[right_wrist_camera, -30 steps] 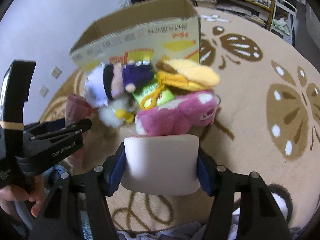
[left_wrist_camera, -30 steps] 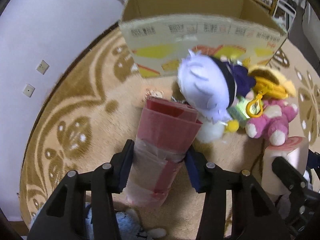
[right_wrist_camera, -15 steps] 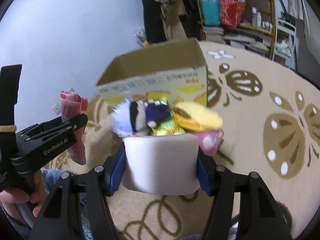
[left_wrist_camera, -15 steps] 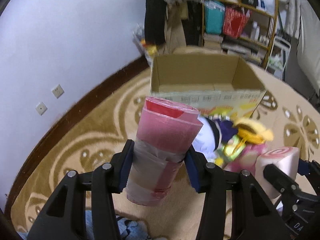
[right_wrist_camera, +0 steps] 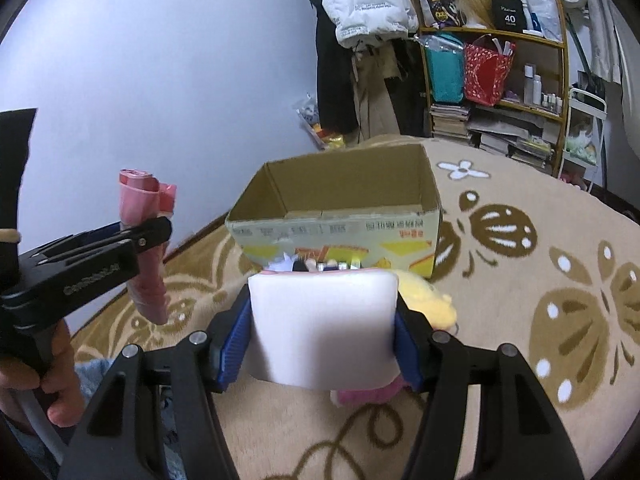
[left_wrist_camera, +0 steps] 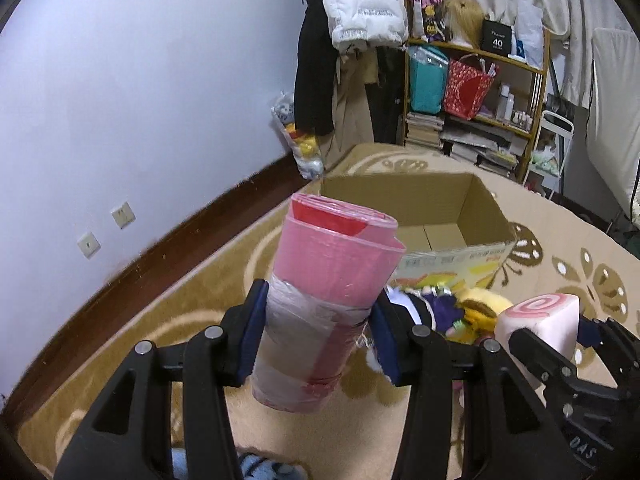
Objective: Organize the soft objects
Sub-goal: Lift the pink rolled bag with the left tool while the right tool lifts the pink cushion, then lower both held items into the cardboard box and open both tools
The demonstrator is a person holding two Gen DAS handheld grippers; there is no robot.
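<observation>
A taped pink plastic roll stands upright, clamped mid-length; a white foam swirl-cake cushion is gripped too. Plush toys lie before the open cardboard box.

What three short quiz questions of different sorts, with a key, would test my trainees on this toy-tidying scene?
1. True or false: the cardboard box has toys inside.
2. The left gripper holds: A) a yellow plush, B) a pink plastic roll, C) nothing.
3. Which gripper holds the white swirl cushion?

Key: 1 false, its visible interior is bare; 2 B; 3 the right gripper.
</observation>
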